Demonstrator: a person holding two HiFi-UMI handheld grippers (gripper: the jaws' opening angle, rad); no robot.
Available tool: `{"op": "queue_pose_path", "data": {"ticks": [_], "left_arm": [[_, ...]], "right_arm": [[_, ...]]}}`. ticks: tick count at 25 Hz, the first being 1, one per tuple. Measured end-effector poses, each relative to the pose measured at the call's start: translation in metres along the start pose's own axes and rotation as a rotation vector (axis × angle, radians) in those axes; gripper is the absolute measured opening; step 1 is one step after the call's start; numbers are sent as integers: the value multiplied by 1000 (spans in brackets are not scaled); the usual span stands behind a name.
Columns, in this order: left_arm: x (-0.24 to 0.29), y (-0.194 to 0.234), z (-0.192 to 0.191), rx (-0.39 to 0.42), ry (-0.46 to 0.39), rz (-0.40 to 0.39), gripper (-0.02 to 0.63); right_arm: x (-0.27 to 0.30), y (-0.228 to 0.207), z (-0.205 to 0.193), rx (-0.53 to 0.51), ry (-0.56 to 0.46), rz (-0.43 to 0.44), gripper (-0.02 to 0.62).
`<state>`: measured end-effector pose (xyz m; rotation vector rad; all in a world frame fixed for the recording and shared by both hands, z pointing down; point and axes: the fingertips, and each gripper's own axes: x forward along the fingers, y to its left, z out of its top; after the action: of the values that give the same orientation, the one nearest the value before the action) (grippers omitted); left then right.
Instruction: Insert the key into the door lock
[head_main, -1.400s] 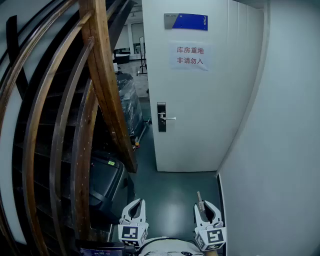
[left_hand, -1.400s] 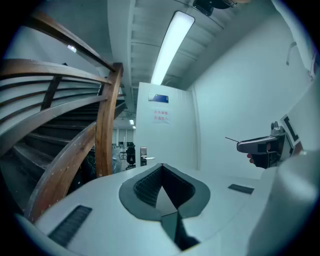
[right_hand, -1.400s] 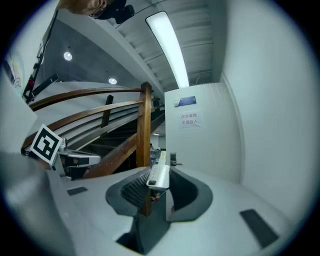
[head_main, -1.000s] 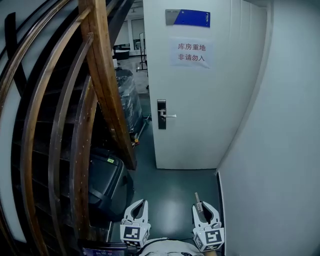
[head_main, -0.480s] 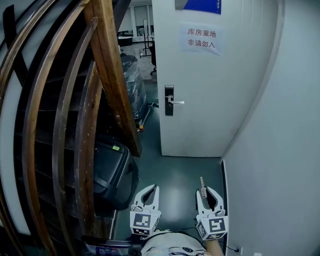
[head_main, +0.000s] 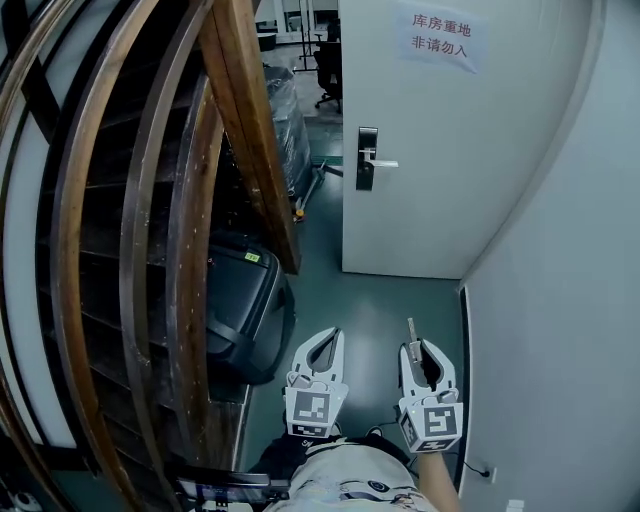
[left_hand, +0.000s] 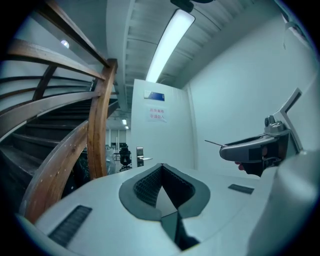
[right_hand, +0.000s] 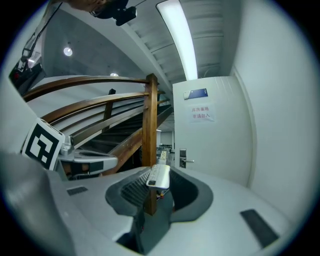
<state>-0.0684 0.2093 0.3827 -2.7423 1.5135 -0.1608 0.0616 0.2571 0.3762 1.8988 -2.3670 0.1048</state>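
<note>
Key (right_hand: 159, 175) clamped in my right gripper (head_main: 421, 352), door lock (head_main: 367, 160) well ahead.
I see my left gripper (left_hand: 161, 176) with jaws pressed together, holding nothing.

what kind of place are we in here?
Looks like a narrow indoor passage beside a staircase, probably in an office or similar workplace building. Cues: the curved wooden stair railing, a white door with a lever-handle lock and a paper notice, and office chairs in the room beyond.
</note>
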Motion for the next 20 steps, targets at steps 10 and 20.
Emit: {"op": "queue_pose_path", "data": {"ticks": [10,20], "left_arm": [[-5,22,-20,-52,35,1,5],[38,41,-31,-40,52,36,5]], "right_arm": [[18,24,-13,-4,47,7,120],[74,10,-21,11,50,55,120]]}}
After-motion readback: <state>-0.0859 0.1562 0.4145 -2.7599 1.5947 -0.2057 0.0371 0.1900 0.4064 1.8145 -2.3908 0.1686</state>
